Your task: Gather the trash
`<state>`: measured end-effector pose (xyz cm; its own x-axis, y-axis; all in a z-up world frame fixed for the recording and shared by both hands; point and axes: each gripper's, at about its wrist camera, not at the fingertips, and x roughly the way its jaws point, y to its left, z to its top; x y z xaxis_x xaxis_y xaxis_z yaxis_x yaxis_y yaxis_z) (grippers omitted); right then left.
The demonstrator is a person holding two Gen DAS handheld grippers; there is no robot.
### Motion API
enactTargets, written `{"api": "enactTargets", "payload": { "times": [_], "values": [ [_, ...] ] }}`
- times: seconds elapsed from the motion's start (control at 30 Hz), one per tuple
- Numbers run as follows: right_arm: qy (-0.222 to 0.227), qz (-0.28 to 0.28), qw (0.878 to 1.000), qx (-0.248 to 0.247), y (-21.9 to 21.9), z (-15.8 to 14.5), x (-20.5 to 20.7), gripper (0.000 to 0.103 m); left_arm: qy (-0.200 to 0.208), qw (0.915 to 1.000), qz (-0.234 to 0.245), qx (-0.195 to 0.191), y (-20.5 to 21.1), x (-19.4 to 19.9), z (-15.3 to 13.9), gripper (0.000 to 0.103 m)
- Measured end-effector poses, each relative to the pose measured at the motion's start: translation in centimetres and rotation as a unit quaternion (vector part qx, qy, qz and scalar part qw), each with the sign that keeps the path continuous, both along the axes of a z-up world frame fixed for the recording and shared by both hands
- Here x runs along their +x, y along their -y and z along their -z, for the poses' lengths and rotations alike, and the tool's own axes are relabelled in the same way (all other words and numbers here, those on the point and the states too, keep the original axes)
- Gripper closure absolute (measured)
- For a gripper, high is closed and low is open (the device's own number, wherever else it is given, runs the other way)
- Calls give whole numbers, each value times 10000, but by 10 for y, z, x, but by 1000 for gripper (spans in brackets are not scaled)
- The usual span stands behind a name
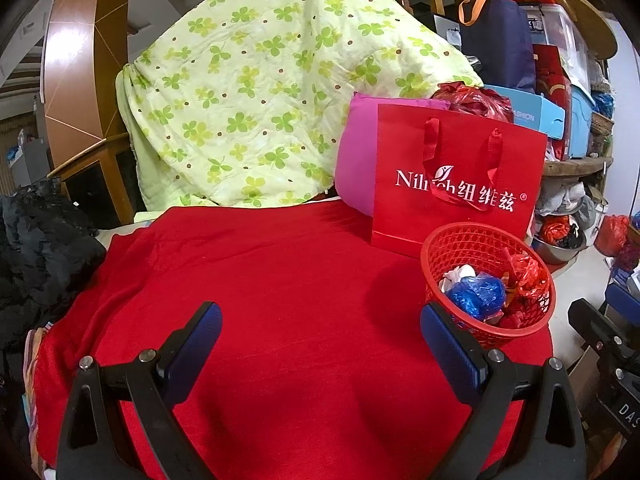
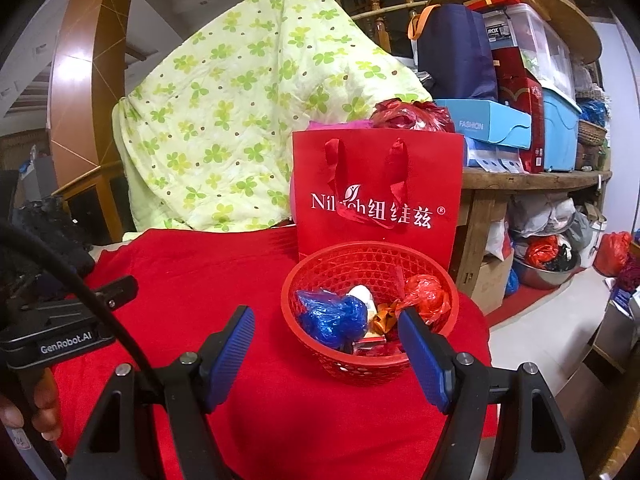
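Now, both grippers hover with jaws apart and nothing between them above a bench draped in a red cloth (image 1: 280, 280). The left gripper (image 1: 320, 332) points at bare cloth, with the round red plastic lattice basket (image 1: 486, 276) just to its right. The right gripper (image 2: 326, 334) sits directly in front of that basket (image 2: 368, 320), its right blue pad overlapping the near rim in the picture. Inside the basket lie a crumpled blue plastic bag (image 2: 332, 316), a crumpled red plastic bag (image 2: 426, 298), a white scrap (image 2: 362, 294) and a shiny orange wrapper (image 2: 384, 316). Close behind the basket stands an upright red paper gift bag with ribbon handles and white lettering (image 2: 376, 196). A green clover-print quilt (image 2: 248, 112) rises behind the bench.
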<state>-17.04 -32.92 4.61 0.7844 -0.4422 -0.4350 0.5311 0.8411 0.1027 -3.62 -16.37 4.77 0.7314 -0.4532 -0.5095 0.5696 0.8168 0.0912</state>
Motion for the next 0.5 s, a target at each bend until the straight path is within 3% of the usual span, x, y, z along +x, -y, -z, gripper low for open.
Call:
{"api": "enactTargets", "payload": {
  "times": [0.5],
  "values": [
    [-8,5,10000,-65,-2,-4,0,26,107,9996,99,-262,-11,1,-2,4]
  ]
}}
